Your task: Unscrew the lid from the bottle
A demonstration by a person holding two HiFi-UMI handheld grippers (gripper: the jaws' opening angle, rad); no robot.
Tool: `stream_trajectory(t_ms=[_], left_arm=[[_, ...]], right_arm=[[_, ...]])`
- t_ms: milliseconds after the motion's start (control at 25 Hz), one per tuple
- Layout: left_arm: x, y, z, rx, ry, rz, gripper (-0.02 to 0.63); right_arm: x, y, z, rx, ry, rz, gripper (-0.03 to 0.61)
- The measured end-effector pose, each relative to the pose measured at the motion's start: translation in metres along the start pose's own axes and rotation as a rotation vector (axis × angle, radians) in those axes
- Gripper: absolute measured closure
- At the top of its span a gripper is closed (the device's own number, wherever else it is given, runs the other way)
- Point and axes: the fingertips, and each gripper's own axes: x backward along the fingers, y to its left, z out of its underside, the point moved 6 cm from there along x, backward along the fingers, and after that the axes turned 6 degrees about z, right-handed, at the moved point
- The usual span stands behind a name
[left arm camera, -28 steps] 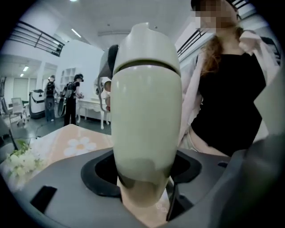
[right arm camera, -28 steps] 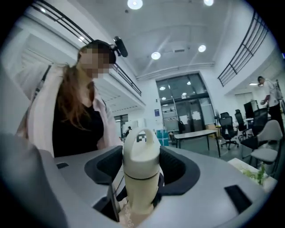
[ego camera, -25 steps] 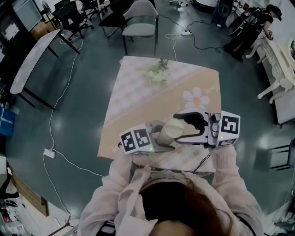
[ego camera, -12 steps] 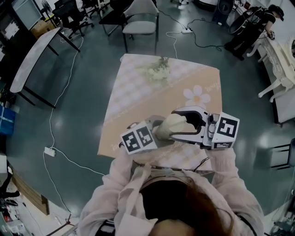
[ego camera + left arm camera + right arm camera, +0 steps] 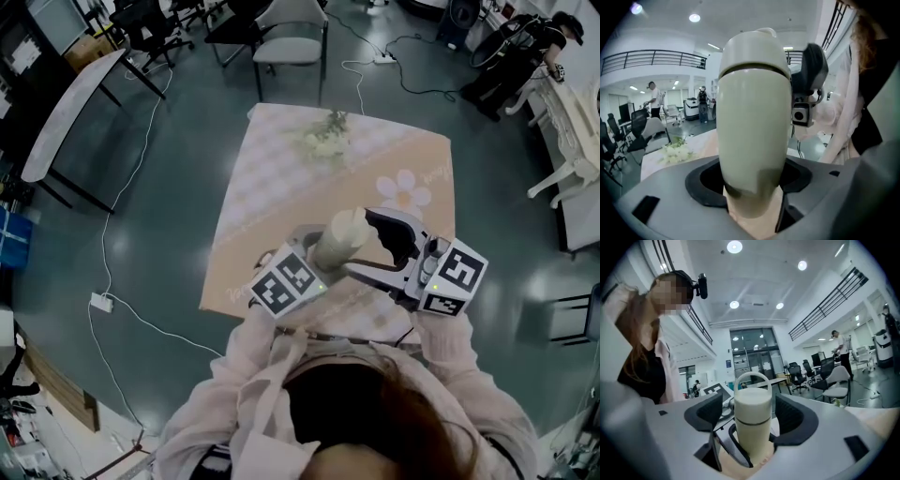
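Bottle [image 5: 337, 240], cream and cylindrical, sits clamped in the jaws of my left gripper [image 5: 752, 190] over the pale checked tabletop [image 5: 272, 178]. The jaws of my right gripper [image 5: 751, 420] have just been opening and flank its loop-handled lid [image 5: 751, 404] without contact.

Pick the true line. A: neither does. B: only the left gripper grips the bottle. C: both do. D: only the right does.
B: the jaws of the left gripper press on the bottle; those of the right gripper, which have just been opening, flank it with a gap on each side.
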Motion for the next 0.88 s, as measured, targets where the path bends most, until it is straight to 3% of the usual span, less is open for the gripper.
stream_trajectory(t_ms=[80, 160, 360, 440, 480, 560, 640, 720, 800, 880], left_arm=[[-0.002, -0.003, 0.004, -0.021, 0.036, 0.0, 0.299], [-0.004, -0.009, 0.006, -0.042, 0.035, 0.067, 0.299], [0.001, -0.03, 0.004, -0.159, 0.001, 0.386, 0.299], [0.001, -0.031, 0.004, -0.19, 0.002, 0.39, 0.299], [0.0, -0.027, 0.005, -0.182, 0.005, 0.346, 0.299], [0.0, -0.012, 0.007, -0.132, 0.021, 0.207, 0.299], [-0.002, 0.004, 0.01, -0.083, 0.05, 0.063, 0.299], [-0.006, 0.011, 0.011, -0.066, 0.067, -0.01, 0.299], [-0.01, 0.01, 0.009, -0.067, 0.069, -0.002, 0.299], [-0.011, 0.005, 0.009, -0.078, 0.075, 0.058, 0.299]], right_arm=[[-0.003, 0.001, -0.001, 0.027, 0.006, 0.047, 0.281], [-0.004, 0.002, -0.001, 0.067, 0.027, 0.002, 0.285], [0.003, 0.01, -0.006, 0.107, 0.025, -0.377, 0.287], [0.004, 0.011, -0.007, 0.1, -0.004, -0.43, 0.288], [0.003, 0.008, -0.006, 0.086, -0.007, -0.39, 0.286], [-0.001, -0.002, -0.004, 0.05, -0.007, -0.217, 0.179], [-0.006, -0.008, -0.003, 0.015, -0.011, -0.027, 0.166], [-0.009, -0.01, -0.001, -0.015, 0.001, 0.096, 0.193], [-0.01, -0.012, 0.002, -0.017, 0.026, 0.12, 0.273], [-0.008, -0.013, 0.004, -0.004, 0.046, 0.046, 0.279]])
